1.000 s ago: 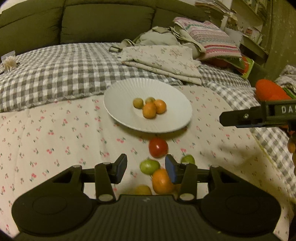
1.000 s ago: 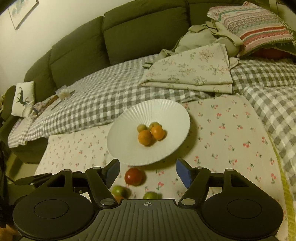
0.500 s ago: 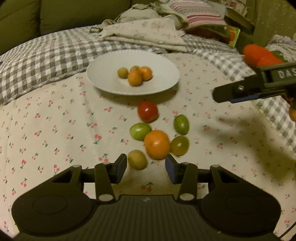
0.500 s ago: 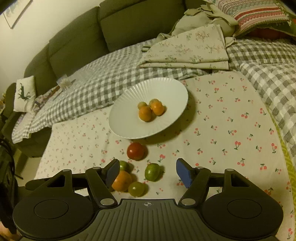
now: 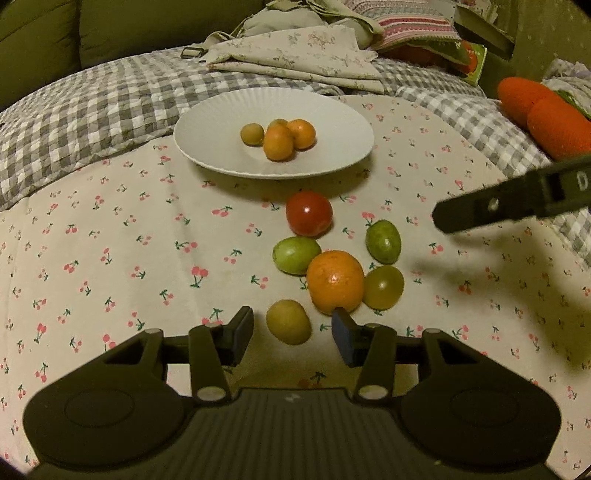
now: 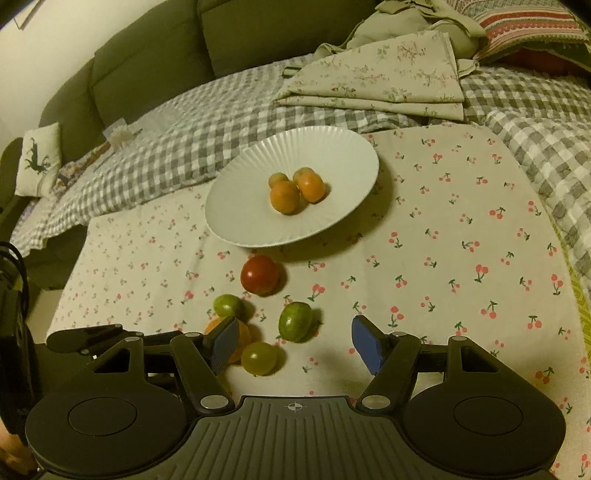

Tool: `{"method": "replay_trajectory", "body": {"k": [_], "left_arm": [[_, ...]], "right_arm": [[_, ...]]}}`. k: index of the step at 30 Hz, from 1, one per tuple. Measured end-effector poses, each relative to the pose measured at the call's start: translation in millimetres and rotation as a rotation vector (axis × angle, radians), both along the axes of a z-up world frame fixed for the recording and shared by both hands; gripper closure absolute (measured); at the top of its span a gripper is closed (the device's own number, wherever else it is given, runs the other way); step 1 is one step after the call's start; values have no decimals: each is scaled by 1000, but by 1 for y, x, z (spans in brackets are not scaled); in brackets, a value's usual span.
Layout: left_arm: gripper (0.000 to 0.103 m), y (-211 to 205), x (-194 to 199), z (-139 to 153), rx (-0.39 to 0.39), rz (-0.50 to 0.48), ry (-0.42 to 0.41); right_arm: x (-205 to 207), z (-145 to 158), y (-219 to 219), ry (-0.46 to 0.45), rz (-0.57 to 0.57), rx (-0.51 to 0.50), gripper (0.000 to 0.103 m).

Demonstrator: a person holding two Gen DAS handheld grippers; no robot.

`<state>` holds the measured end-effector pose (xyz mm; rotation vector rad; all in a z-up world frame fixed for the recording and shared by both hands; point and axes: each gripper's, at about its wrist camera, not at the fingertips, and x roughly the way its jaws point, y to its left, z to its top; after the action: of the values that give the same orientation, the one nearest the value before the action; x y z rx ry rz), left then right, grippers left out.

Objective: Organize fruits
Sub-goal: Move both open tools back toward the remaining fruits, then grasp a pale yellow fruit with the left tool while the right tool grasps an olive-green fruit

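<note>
A white ribbed plate (image 5: 207, 122) (image 6: 332, 147) on the cherry-print cloth holds several small orange and yellow-green fruits (image 5: 279, 142). In front of it lie loose fruits: a red tomato (image 5: 308, 213) (image 6: 259, 275), an orange (image 5: 335, 282), green fruits (image 5: 296, 255) (image 5: 383, 241) (image 6: 295, 321), a yellow-green one (image 5: 383, 287) (image 6: 259, 357) and a small yellow fruit (image 5: 288, 321). My left gripper (image 5: 292, 334) is open and empty, with the yellow fruit between its fingertips. My right gripper (image 6: 297, 345) is open and empty above the green fruits. It shows as a black bar in the left wrist view (image 5: 517, 199).
Folded floral cloths (image 5: 295, 59) and a striped pillow (image 6: 532, 26) lie behind the plate on a grey checked blanket (image 5: 74, 110). An orange plush object (image 5: 543, 114) sits at the right. A green sofa back (image 6: 155, 55) rises behind. The cloth's left edge drops off (image 6: 66, 288).
Both grippers have come lower and closer to the loose fruits. The yellow fruit now lies between my left fingertips. Both stay open.
</note>
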<state>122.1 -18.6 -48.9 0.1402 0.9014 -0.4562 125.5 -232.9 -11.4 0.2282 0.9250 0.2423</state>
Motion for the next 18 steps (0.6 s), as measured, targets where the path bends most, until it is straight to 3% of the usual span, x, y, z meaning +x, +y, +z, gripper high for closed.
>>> {"method": "replay_trajectory", "body": {"k": [7,11,18], "left_arm": [[62,7,6,-1,-28,-27,25],[78,8,7,-4,-28,-17,38],[78,14,9,1,-37,50,53]], "right_arm": [[1,-8,6,14,17,-19,35],[2,-12,7,18,27,-29,35],[2,-19,15,15,68,-39,35]]}}
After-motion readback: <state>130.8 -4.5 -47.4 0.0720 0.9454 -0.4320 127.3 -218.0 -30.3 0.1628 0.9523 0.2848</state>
